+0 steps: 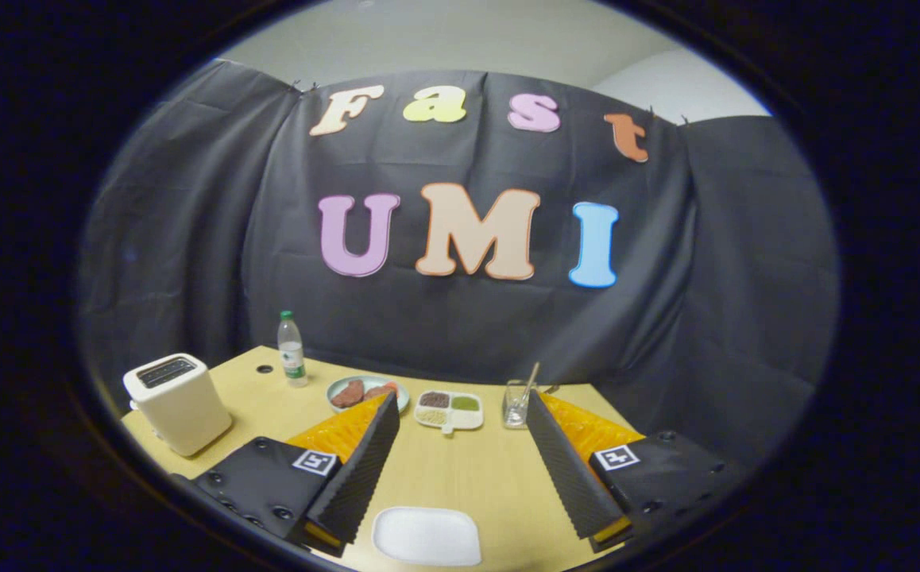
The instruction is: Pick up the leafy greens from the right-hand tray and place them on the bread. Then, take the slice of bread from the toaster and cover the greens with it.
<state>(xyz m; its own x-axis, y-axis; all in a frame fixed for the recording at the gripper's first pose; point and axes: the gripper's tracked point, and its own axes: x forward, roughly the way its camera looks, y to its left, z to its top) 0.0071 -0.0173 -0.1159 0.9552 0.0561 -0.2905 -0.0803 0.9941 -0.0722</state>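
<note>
The leafy greens cannot be made out; the divided tray (450, 411) lies beyond the fingertips, slightly left of centre (its contents too small to tell). The gripper (460, 409) hangs released, empty, above the worktop (444, 477), toaster (178, 401) far left.

Cream toaster (178, 401) upright on table's far-left corner — slots up

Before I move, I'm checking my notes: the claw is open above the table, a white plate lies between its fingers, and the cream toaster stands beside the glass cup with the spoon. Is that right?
Not quite. The gripper view shows the cream toaster at the opposite side of the wooden table from the glass cup with the spoon, nearest the clear plastic bottle. The rest holds: the claw is open, the white plate between its fingers.
</note>
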